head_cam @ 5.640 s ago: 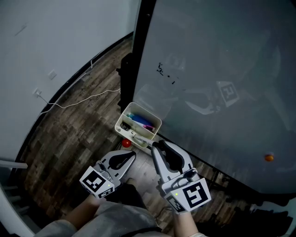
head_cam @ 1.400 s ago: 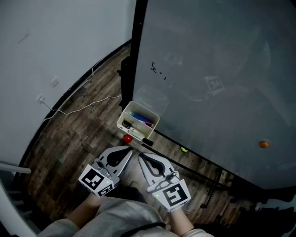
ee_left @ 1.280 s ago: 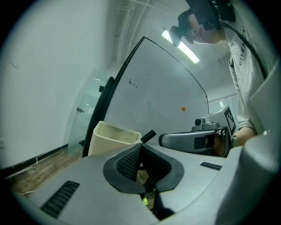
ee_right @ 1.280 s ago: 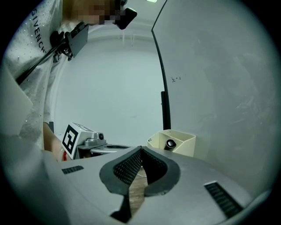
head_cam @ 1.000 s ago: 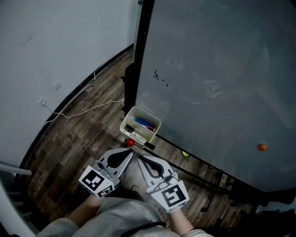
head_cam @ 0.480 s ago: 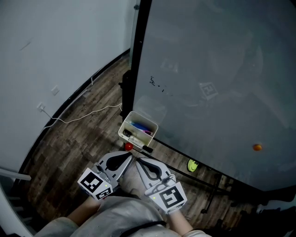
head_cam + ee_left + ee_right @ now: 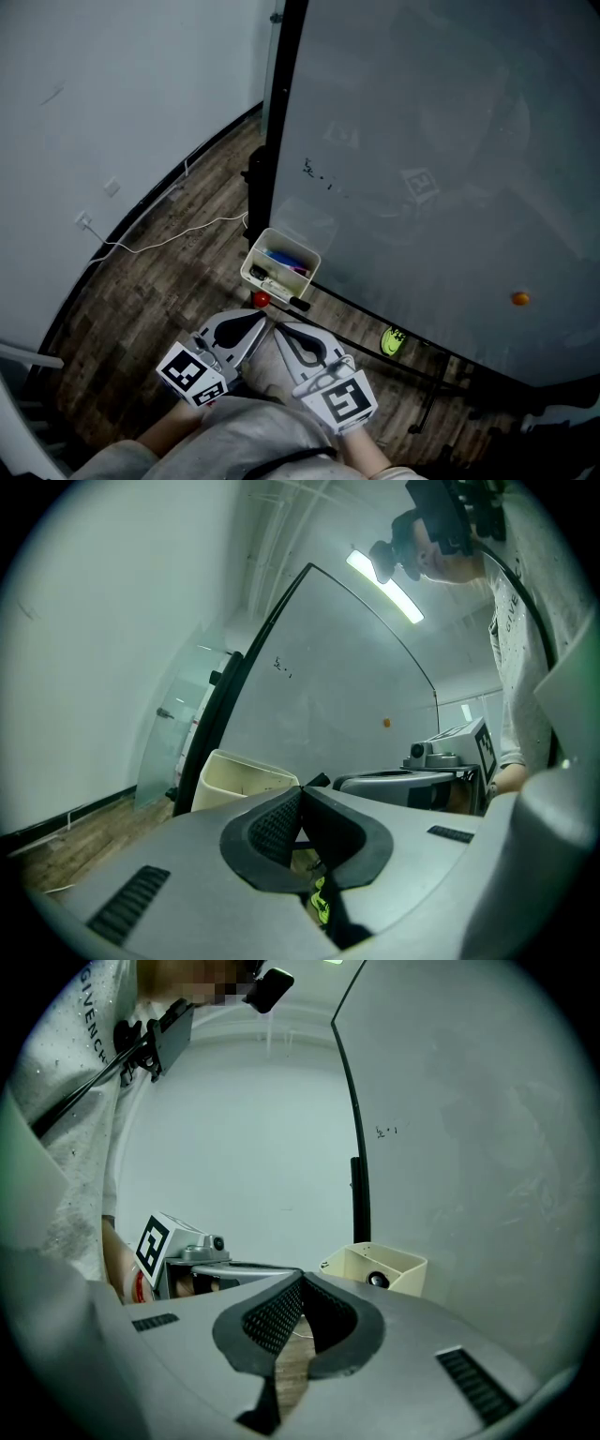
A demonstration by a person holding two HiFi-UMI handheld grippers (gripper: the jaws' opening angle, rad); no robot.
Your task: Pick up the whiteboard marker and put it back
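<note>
Left tool (image 7: 263, 321) and right tool (image 7: 279, 327) are both closed and empty. The black-capped whiteboard marker (image 7: 297, 303) lies just ahead of the right tool, the nearer one. Its length runs along the lower edge of the grey whiteboard (image 7: 422, 141), beside the cream plastic bin (image 7: 254, 255).

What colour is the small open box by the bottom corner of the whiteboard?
Cream; the box shows best in the left gripper view.

Short, black whiteboard marker (image 7: 298, 303). Lies flat and level just outside the cream box (image 7: 255, 249), off its near right corner, one end pointing toward that corner. Rests free, gripped by nothing. Too small to tell whether capped or which end is the tip.
</note>
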